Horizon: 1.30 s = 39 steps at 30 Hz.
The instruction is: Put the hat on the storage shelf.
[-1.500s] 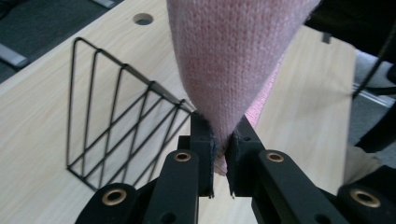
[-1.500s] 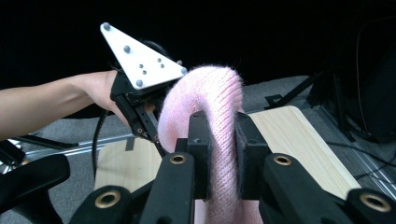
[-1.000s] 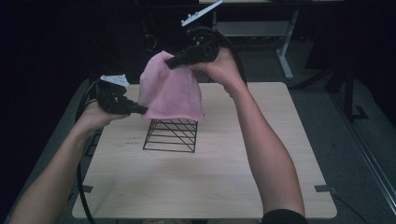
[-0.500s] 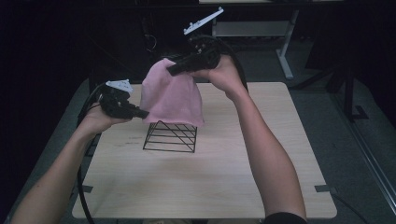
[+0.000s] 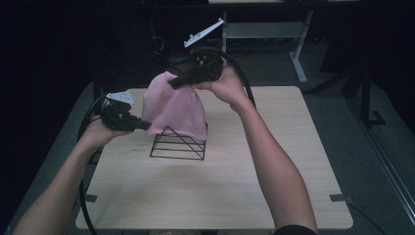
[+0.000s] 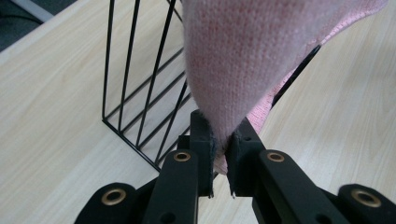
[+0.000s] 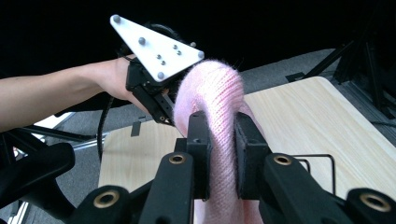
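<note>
Pink knitted cloth (image 5: 175, 108) hangs draped over a black wire rack (image 5: 178, 145), upper centre of the high view, on a light wooden table (image 5: 215, 196).

Right claw (image 5: 172, 84): raised above the rack, at the top edge of the cloth. In the right gripper view its jaws are closed tight on a thick fold of the cloth (image 7: 218, 140), which bulges up between and above them, centre of frame. The person's right hand (image 5: 226, 85) holds this gripper, forearm running down to the lower right of the high view.

Left claw (image 5: 145, 126): lower, at the left edge of the cloth, left of centre in the high view. In the left gripper view the jaws are nearly closed, pinching a narrow corner of the cloth (image 6: 233, 70) at bottom centre; the fabric widens upward from the tips. The rack's wires (image 6: 140, 93) stand just behind and to the left in that frame, base on the table.

Left hand (image 5: 98, 132) grips the tool at the table's left edge. The left gripper's grey plate (image 7: 154, 46) shows upper left in the right gripper view.
</note>
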### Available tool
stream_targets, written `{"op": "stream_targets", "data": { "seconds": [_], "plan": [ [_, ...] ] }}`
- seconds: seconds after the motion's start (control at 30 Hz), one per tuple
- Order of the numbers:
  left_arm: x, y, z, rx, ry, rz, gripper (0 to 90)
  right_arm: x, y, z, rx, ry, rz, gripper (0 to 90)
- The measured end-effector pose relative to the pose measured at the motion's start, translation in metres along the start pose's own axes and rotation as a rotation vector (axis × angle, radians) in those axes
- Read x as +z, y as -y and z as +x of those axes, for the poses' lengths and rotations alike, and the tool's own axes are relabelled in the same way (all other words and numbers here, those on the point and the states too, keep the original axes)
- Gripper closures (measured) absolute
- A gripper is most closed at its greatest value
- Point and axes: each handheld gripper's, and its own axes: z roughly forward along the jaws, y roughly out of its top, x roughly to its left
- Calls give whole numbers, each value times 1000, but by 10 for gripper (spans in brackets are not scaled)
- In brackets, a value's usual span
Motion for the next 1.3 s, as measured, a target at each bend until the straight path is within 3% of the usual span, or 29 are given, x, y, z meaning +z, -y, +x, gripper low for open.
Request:
{"op": "stream_targets", "data": {
  "seconds": [0.1,0.67,0.9,1.3],
  "plan": [
    [2,3,1,5,-11,19,825,5,3,1,-20,-6,10,787],
    [26,21,2,14,-40,103,825,32,34,-8,31,-43,41,779],
    [33,29,4,7,-30,128,825,40,45,-10,51,-63,53,777],
    [42,43,7,-8,-25,129,825,52,59,-11,60,-83,86,770]
  ]
}}
